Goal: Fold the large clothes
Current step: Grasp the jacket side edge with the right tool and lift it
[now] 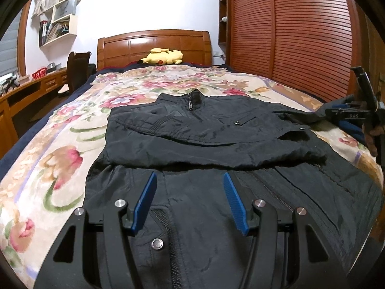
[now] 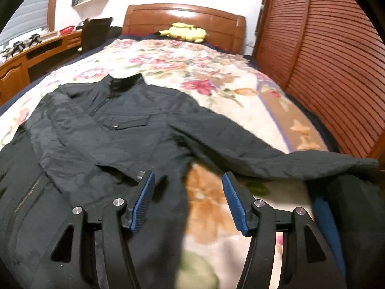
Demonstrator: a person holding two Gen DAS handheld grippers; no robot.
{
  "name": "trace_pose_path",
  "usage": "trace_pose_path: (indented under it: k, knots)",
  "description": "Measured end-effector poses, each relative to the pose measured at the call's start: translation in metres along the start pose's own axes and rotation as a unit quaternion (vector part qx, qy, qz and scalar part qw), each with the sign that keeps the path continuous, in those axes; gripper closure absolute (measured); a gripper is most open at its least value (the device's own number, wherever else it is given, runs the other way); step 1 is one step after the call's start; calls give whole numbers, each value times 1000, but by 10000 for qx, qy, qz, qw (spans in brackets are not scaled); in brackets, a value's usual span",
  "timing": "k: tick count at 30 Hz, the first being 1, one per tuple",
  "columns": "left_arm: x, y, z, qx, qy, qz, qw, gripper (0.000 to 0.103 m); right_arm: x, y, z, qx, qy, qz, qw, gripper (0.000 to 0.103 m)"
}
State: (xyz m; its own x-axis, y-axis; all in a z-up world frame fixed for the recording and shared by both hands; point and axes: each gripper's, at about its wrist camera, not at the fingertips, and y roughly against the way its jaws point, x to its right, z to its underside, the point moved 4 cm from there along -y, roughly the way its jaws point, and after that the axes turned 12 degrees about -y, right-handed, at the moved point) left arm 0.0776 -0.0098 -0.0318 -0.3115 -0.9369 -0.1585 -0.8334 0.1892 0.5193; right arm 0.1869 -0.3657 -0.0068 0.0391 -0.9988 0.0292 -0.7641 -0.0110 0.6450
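My right gripper (image 2: pixel 187 200) hangs with its jaws apart and nothing between them, over the bedspread (image 2: pixel 216 101) just off the jacket's edge. The one sleeve still spread out (image 2: pixel 276 154) lies right ahead at about one o'clock, its long axis running from the shoulder at eleven o'clock out to the cuff at three, so I judge this hand is the one to take it. My left gripper (image 1: pixel 190 202) also stands open and empty, low over the jacket's hem; from there the black jacket (image 1: pixel 216 139) stretches to the collar at twelve o'clock, with the other sleeve already laid across the chest. Nothing blocks the way; a yellow plush toy (image 1: pixel 163 56) rests well apart by the headboard (image 1: pixel 154 45).
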Motion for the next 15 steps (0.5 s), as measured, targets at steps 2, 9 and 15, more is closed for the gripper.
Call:
trace_pose_path:
  k: [2, 9, 15]
  knots:
    - [3, 1, -1, 21, -66, -11, 10000, 46, 7, 2, 1, -14, 22, 81, 10000, 43]
    - [17, 7, -5, 99, -173, 187, 9996, 46, 49, 15, -11, 46, -127, 389, 9992, 43]
    - [30, 7, -7, 83, -311, 282, 9991, 46, 105, 28, -42, 220, -476, 1065, 9929, 43]
